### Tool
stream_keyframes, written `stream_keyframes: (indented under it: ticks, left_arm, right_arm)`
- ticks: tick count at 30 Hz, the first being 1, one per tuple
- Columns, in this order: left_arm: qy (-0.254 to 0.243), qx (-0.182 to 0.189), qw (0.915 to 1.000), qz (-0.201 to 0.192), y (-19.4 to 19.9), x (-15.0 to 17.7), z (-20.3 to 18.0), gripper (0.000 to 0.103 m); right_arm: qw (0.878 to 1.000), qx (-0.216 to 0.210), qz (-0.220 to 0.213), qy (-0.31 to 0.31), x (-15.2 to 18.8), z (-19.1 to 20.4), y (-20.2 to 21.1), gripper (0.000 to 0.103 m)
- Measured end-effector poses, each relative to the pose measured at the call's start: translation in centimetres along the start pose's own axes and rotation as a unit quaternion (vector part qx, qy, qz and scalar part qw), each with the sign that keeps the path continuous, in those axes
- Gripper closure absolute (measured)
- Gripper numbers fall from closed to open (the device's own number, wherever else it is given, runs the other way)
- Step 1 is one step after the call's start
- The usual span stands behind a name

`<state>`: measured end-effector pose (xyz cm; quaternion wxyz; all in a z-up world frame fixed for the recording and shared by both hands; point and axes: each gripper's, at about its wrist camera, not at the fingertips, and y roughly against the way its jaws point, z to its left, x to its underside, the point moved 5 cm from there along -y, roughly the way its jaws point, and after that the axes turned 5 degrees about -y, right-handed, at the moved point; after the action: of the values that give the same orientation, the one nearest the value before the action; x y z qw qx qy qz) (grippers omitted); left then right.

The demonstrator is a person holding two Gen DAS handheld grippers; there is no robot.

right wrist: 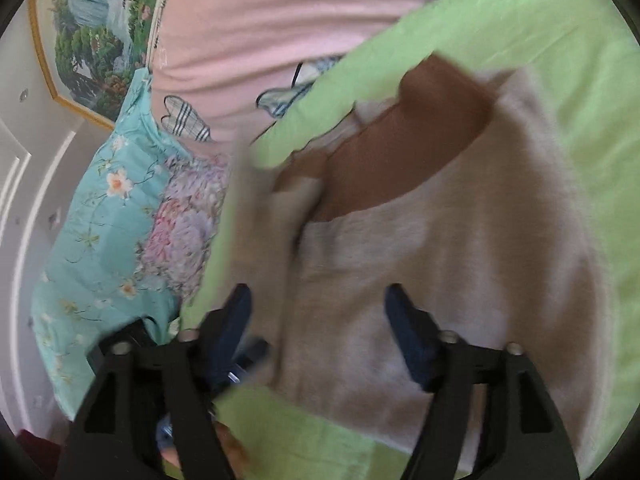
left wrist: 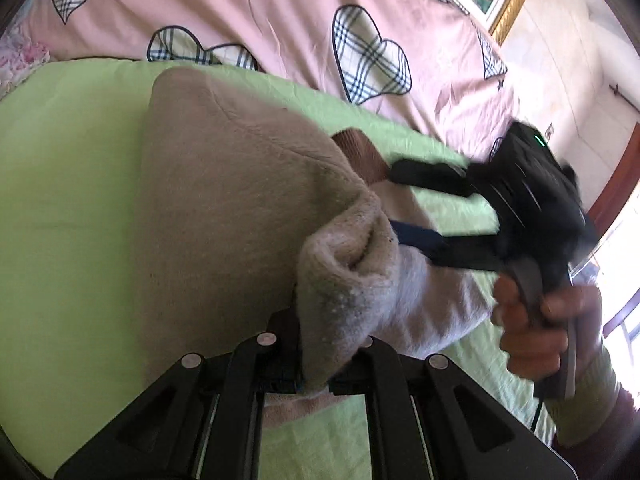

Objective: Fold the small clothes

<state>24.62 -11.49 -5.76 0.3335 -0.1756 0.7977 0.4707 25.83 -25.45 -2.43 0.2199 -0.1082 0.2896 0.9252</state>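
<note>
A small beige fleece garment (left wrist: 224, 216) with a brown collar (left wrist: 360, 152) lies on a green sheet (left wrist: 60, 184). My left gripper (left wrist: 312, 364) is shut on a bunched fold of the garment and lifts it. My right gripper (left wrist: 412, 208) shows in the left wrist view, held in a hand, its fingers spread wide over the garment's far side. In the right wrist view the right gripper (right wrist: 318, 312) is open above the beige garment (right wrist: 460, 272), with the brown collar (right wrist: 404, 148) ahead. The view is blurred.
A pink quilt with plaid hearts (left wrist: 280, 8) lies beyond the green sheet. A turquoise floral cloth (right wrist: 104, 208) lies at the left in the right wrist view. A framed landscape picture (right wrist: 92, 40) hangs on the wall. A window (left wrist: 624, 280) is at the right.
</note>
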Motion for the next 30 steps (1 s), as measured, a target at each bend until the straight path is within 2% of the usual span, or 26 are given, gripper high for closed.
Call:
stream_keyframes:
  ticks: [3, 6, 7, 8, 10, 11, 15, 18, 20, 23, 25, 27, 30]
  left_arm:
    - [0.002, 0.003, 1.0000, -0.001, -0.2, -0.5, 0.0, 0.098]
    - [-0.008, -0.003, 1.0000, 0.005, -0.4, -0.7, -0.1, 0.097]
    - [-0.013, -0.007, 0.9999, 0.007, -0.1, -0.4, 0.0, 0.097]
    - [-0.020, -0.015, 0.9996, 0.009, 0.1, -0.3, -0.1, 0.097]
    - [-0.033, -0.023, 0.9992, 0.007, 0.4, -0.6, -0.7, 0.097]
    - [-0.036, -0.020, 0.9991, 0.003, 0.9, -0.9, -1.1, 0.097]
    - [-0.060, 0.017, 0.9979, -0.014, 1.7, -2.9, -4.3, 0.097]
    - [-0.068, 0.051, 0.9963, -0.010, 0.4, -4.0, -7.3, 0.096]
    - [-0.066, 0.070, 0.9953, 0.002, -1.4, -3.8, -8.9, 0.096]
    - [-0.058, 0.090, 0.9934, 0.041, -4.8, -2.7, -10.3, 0.096]
    - [-0.059, 0.100, 0.9916, 0.057, -6.2, -2.1, -11.1, 0.096]
    - [-0.068, 0.101, 0.9908, 0.060, -6.6, -1.9, -12.0, 0.096]
    - [-0.080, 0.100, 0.9901, 0.056, -7.2, -2.2, -12.5, 0.096]
  right_arm:
    - [0.999, -0.001, 0.032, 0.000, -0.6, 0.4, -3.5, 0.030]
    - [0.999, -0.005, 0.045, 0.008, -1.7, 1.1, -6.1, 0.031]
    - [0.999, -0.006, 0.043, 0.012, -2.2, 1.4, -6.8, 0.042]
    - [0.999, -0.010, 0.043, 0.018, -2.6, 1.9, -7.4, 0.063]
    - [0.999, -0.001, 0.039, 0.031, -3.5, 2.7, -8.2, 0.083]
    - [0.999, 0.004, 0.039, 0.037, -3.7, 3.0, -8.2, 0.085]
    - [0.996, -0.005, 0.013, 0.087, -4.6, 5.2, -4.7, 0.087]
    - [0.995, 0.001, -0.015, 0.100, -5.6, 5.3, -0.6, 0.087]
    - [0.994, 0.028, -0.031, 0.103, -6.2, 3.7, 2.1, 0.087]
    - [0.992, 0.087, -0.035, 0.088, -6.1, -0.3, 3.8, 0.088]
    - [0.991, 0.113, -0.032, 0.070, -5.7, -3.2, 4.3, 0.088]
    - [0.990, 0.123, -0.033, 0.062, -5.5, -4.7, 4.7, 0.088]
    - [0.989, 0.117, -0.050, 0.075, -5.9, -4.6, 5.9, 0.088]
